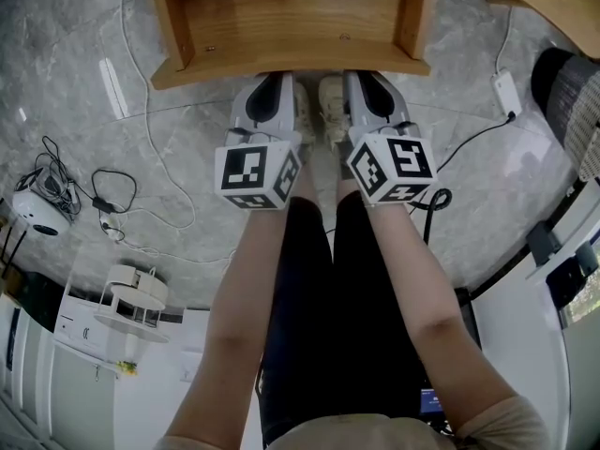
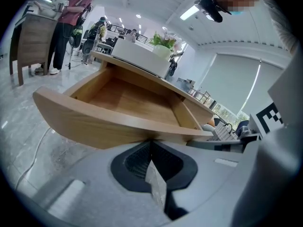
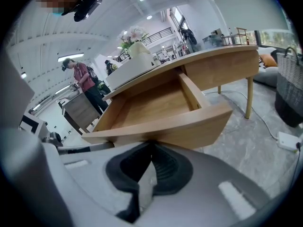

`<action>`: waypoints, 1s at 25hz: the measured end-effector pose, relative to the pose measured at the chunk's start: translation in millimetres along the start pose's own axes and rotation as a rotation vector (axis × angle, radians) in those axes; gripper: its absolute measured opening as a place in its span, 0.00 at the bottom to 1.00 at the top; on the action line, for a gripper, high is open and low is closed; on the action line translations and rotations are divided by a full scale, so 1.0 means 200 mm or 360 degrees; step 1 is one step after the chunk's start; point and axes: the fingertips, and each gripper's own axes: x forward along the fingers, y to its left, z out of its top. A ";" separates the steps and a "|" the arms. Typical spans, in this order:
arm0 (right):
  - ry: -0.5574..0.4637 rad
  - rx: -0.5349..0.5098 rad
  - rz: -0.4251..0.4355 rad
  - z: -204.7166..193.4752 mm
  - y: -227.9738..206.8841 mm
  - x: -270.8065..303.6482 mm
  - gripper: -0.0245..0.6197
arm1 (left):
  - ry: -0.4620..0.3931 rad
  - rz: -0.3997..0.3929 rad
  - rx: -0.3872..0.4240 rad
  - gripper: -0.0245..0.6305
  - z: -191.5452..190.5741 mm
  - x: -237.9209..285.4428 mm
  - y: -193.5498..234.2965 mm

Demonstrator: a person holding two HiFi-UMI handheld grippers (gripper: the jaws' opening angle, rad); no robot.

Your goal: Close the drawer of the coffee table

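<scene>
The coffee table's wooden drawer point(image 1: 291, 17) stands pulled out and empty at the top of the head view. Its curved front panel point(image 1: 291, 67) faces me. My left gripper point(image 1: 270, 81) and right gripper point(image 1: 362, 77) sit side by side with their tips at that panel, both shut with nothing between the jaws. In the left gripper view the left gripper point(image 2: 151, 141) meets the lower edge of the drawer front point(image 2: 109, 122). The right gripper view shows the right gripper point(image 3: 151, 143) likewise under the drawer front point(image 3: 184, 124). The tabletop point(image 3: 213, 60) spans above the drawer.
Cables and a white device point(image 1: 37, 209) lie on the marble floor at left. A power adapter point(image 1: 506, 92) and a woven basket point(image 1: 572, 101) are at right. My shoes point(image 1: 330, 111) stand just under the drawer. A person point(image 2: 71, 22) stands far behind the table.
</scene>
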 end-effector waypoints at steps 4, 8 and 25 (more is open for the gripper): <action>-0.0008 0.0036 -0.0019 0.02 0.01 0.00 0.04 | -0.0006 0.0005 -0.0012 0.04 0.02 0.00 0.00; -0.0025 0.0060 -0.0037 0.04 0.01 -0.02 0.04 | -0.0021 0.0015 -0.0048 0.04 0.04 -0.02 -0.02; -0.0038 0.0020 -0.0059 0.21 0.07 -0.09 0.04 | 0.0029 -0.0019 -0.0056 0.04 0.21 -0.06 -0.10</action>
